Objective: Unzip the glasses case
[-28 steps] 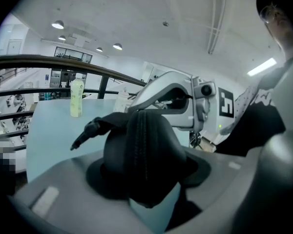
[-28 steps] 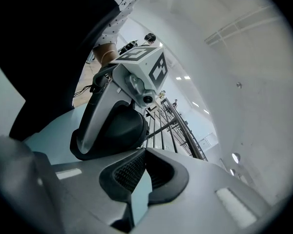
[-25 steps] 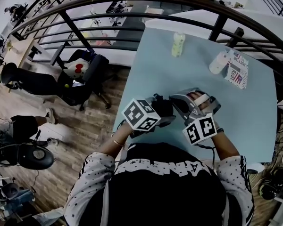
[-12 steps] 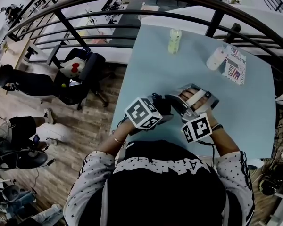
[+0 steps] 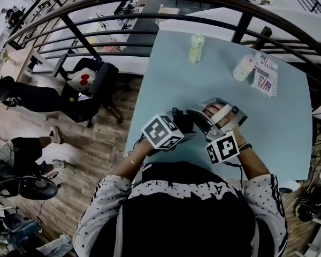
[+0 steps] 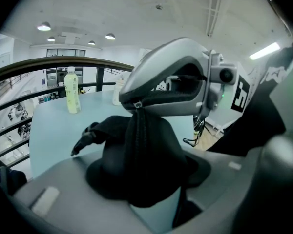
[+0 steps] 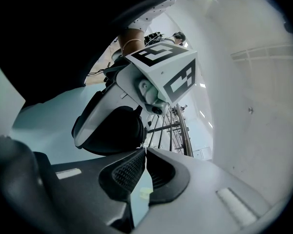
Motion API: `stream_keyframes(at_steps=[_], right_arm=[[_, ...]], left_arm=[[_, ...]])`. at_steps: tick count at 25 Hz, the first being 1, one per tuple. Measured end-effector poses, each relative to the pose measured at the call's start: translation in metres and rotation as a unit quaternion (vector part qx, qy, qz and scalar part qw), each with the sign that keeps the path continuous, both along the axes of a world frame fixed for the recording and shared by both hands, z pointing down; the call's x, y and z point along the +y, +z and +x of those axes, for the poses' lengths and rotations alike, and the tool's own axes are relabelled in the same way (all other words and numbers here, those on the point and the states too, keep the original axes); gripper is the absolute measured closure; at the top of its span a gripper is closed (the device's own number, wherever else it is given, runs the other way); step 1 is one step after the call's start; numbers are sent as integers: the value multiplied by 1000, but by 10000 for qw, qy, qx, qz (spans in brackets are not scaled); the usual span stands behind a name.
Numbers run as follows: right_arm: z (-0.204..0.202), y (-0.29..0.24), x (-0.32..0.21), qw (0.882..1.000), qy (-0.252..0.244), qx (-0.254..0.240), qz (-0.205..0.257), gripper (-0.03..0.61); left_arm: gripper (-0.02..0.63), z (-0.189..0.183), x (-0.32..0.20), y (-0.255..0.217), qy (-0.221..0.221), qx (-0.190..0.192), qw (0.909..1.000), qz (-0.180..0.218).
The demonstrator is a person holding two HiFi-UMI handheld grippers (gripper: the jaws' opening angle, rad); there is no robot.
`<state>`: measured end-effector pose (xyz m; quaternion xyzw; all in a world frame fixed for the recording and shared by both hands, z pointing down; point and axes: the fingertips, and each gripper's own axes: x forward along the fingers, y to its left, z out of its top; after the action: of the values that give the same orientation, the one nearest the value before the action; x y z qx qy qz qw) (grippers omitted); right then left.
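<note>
Right hand-held gripper (image 7: 145,151) rolled slightly, still pinching zipper pull (image 6: 136,104)

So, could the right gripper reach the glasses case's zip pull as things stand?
Probably yes: the left gripper holds the glasses case up, and the right gripper, jaws shut, seems to be pinching the zip pull; nothing intervenes.

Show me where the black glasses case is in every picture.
Head view: the glasses case is near the middle, over the table's near edge.
Left gripper view: it fills the lower middle.
Right gripper view: it is the dark lump left of centre.
Shared landmark: the light blue table.
</note>
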<state>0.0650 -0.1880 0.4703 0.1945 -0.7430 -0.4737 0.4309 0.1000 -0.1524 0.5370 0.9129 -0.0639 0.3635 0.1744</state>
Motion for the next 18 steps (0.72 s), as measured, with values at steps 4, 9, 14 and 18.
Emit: stream_keyframes(at_steps=[4,9,14,18], right_arm=[[1,-7,-2,9988,85,-466,-133,547],[6,-22,-8,9910,355,-1257,-306,553],[22,-36,-18,9732,901,-2070,-437,574],[39,-48,-21,9373,1371,-3110,-769,574]], left_arm=[[614,1,-2,-6,-101,212,9997,89],[614,3,-8,-21,-301,642,9972,222],[614,0,-15,-43,-659,1243,9897,274],[614,-7,-26,-66,-1101,1831,9762,387]])
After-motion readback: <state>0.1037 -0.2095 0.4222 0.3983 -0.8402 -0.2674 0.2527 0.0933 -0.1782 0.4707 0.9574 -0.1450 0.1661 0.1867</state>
